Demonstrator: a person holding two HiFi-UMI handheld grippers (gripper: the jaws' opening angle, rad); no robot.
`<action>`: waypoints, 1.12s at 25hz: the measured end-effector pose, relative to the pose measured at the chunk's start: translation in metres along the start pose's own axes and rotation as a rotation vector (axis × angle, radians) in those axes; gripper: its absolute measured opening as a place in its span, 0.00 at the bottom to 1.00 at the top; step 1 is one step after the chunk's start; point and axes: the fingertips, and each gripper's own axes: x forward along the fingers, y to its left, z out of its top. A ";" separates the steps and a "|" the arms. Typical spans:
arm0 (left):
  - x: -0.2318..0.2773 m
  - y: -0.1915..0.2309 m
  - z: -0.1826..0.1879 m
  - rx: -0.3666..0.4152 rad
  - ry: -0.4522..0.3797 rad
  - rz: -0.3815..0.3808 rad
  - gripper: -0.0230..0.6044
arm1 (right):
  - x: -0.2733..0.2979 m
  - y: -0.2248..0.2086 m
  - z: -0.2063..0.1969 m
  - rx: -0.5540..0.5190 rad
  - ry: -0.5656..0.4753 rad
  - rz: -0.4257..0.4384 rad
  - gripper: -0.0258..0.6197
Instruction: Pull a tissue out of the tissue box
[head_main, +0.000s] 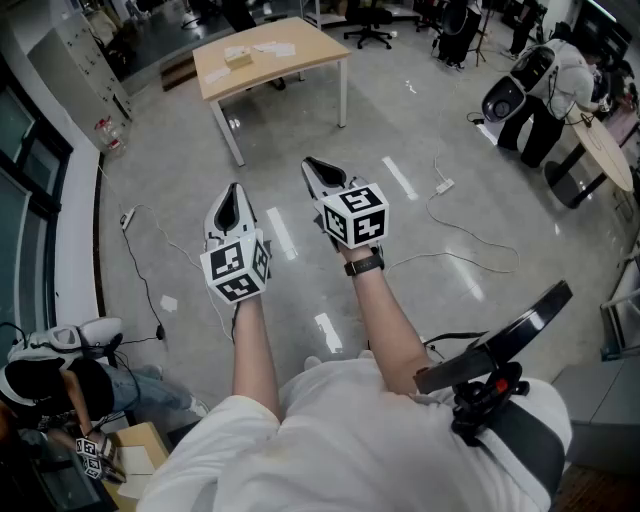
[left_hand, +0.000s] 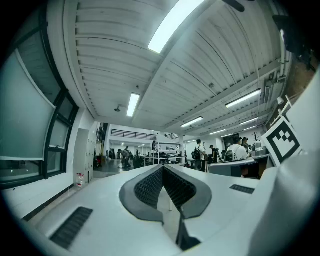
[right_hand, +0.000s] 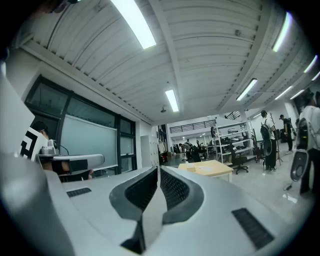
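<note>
Left gripper (head_main: 234, 190) is pressed together, empty, and right gripper (head_main: 310, 165) is the same. Both hang mid-frame, well short of the table (head_main: 310, 48) at upper centre.

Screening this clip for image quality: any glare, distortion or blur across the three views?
Head view: sharp; light streaks glare off the glossy floor. Left gripper view: heavy fisheye bending, black corners, ceiling light blown out. Right gripper view: same fisheye and black corners; distant table still readable.
</note>
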 end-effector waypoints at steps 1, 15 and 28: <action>-0.002 0.001 -0.002 -0.002 0.003 0.000 0.04 | 0.000 0.003 0.000 -0.008 0.001 0.001 0.07; -0.014 0.022 -0.028 -0.026 0.055 0.011 0.04 | 0.008 0.012 -0.026 0.087 0.074 -0.007 0.07; -0.034 0.066 -0.028 -0.046 0.019 0.008 0.04 | 0.018 0.097 0.016 -0.028 -0.184 0.194 0.07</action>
